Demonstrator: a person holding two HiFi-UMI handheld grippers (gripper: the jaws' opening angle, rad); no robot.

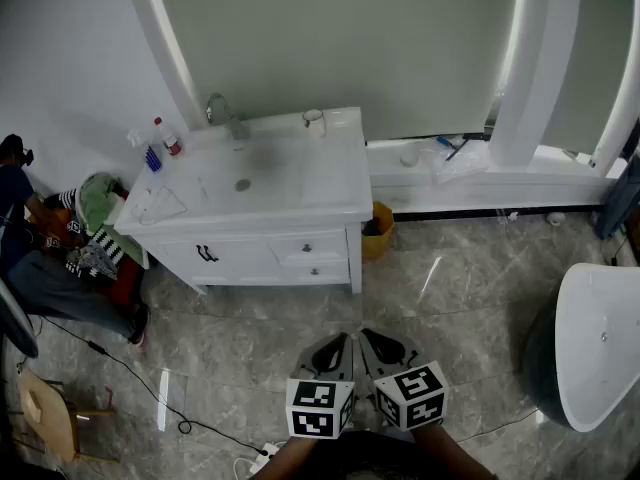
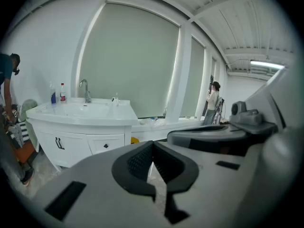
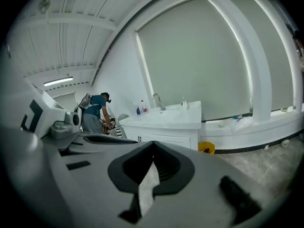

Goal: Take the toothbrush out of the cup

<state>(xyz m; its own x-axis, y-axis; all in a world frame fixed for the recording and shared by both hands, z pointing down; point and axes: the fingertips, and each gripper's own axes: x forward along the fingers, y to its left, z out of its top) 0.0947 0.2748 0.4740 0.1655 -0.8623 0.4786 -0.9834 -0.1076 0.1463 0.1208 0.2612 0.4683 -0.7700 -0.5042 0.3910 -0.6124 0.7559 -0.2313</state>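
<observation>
A small clear cup stands at the back edge of the white vanity top, right of the faucet; the toothbrush in it is too small to make out. The cup also shows far off in the left gripper view and the right gripper view. My left gripper and right gripper are side by side low over the floor, well short of the vanity. Both are shut with nothing between the jaws, as the left gripper and right gripper show close up.
Bottles stand at the vanity's back left. A yellow bin sits by its right side. A person is at the left beside piled clothes. A white tub is at the right; a cable and wooden chair lie at lower left.
</observation>
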